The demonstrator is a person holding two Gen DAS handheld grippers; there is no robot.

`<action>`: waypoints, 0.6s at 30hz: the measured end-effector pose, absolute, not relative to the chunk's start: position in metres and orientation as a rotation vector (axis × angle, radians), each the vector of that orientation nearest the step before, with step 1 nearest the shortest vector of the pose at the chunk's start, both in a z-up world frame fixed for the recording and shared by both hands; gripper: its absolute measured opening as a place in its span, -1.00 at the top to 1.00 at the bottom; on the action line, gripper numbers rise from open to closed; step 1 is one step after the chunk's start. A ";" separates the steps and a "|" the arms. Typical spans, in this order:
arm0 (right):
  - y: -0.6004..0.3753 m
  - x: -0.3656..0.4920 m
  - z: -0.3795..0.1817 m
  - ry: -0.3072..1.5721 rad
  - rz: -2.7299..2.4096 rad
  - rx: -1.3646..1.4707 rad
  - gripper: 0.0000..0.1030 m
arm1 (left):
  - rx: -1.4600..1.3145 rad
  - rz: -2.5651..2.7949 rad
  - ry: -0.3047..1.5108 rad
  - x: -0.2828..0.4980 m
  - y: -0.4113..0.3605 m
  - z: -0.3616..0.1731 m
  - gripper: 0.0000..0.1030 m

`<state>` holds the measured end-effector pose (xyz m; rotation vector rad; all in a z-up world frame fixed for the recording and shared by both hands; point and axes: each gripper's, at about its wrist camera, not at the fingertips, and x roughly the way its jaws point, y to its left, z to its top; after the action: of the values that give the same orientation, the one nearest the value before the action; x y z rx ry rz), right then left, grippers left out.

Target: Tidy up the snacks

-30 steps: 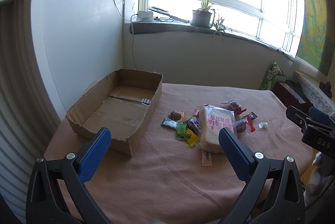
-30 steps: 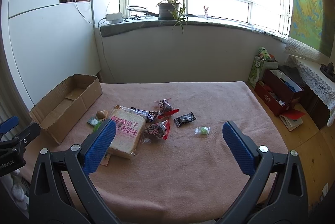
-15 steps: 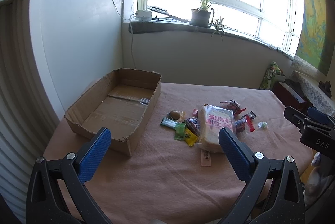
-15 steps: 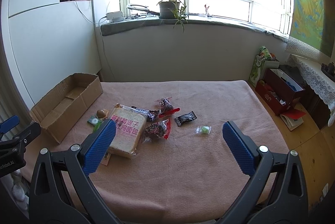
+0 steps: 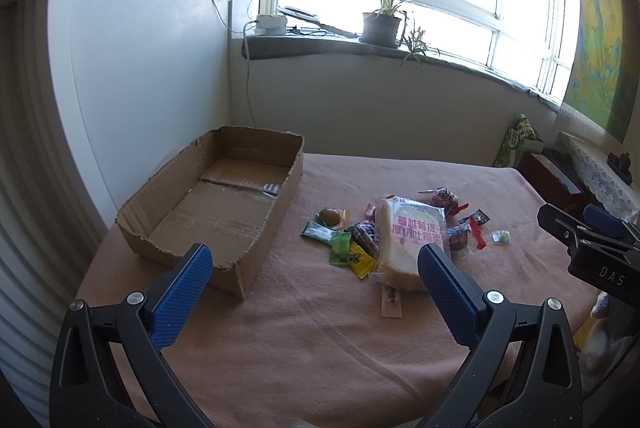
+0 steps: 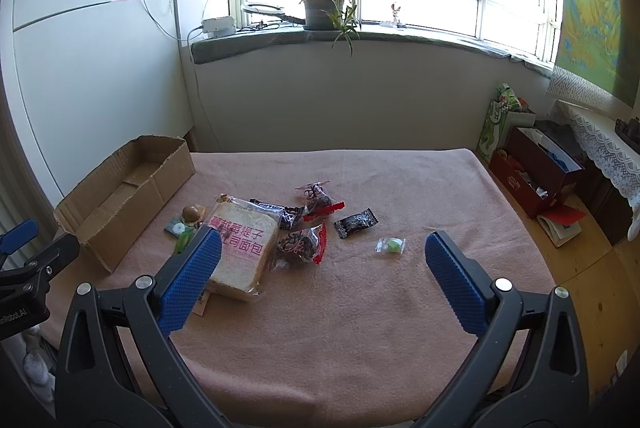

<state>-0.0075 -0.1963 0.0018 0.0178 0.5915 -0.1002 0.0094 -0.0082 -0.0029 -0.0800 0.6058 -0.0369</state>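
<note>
Both jaws are wide apart on the left gripper (image 5: 314, 270) and right gripper (image 6: 322, 256), holding nothing. The snacks (image 6: 298, 246) lie on the pink cloth (image 6: 360, 328) beside the cardboard box (image 5: 212, 212).

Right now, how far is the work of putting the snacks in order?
It looks barely begun. Done: nothing; the cardboard box holds no snacks. In hand: nothing; the left tongs and right tongs are both open and hold nothing, above the table's near side. Left: everything, including the bread bag, the black packet, the green candy and the other wrappers, all loose on the pink cloth.
</note>
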 end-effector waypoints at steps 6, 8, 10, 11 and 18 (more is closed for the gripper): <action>-0.198 0.000 -0.005 0.613 -0.097 0.015 -1.00 | -0.092 -0.048 0.626 0.015 -0.007 -0.008 -0.98; -0.201 0.004 -0.009 0.630 -0.091 0.028 -1.00 | -0.097 -0.056 0.638 0.018 -0.008 -0.011 -0.98; -0.205 0.008 -0.014 0.648 -0.080 0.045 -1.00 | -0.098 -0.061 0.648 0.021 -0.009 -0.014 -0.98; -0.207 0.010 -0.017 0.657 -0.075 0.055 -1.00 | -0.098 -0.065 0.652 0.023 -0.009 -0.015 -0.98; -0.216 0.024 -0.035 0.710 -0.013 0.117 -1.00 | -0.131 -0.131 0.697 0.037 -0.016 -0.028 -0.98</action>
<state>0.0243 -0.2158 -0.0345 0.1169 0.7100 -0.0125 0.0370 -0.0155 -0.0276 -0.1314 0.6968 -0.1307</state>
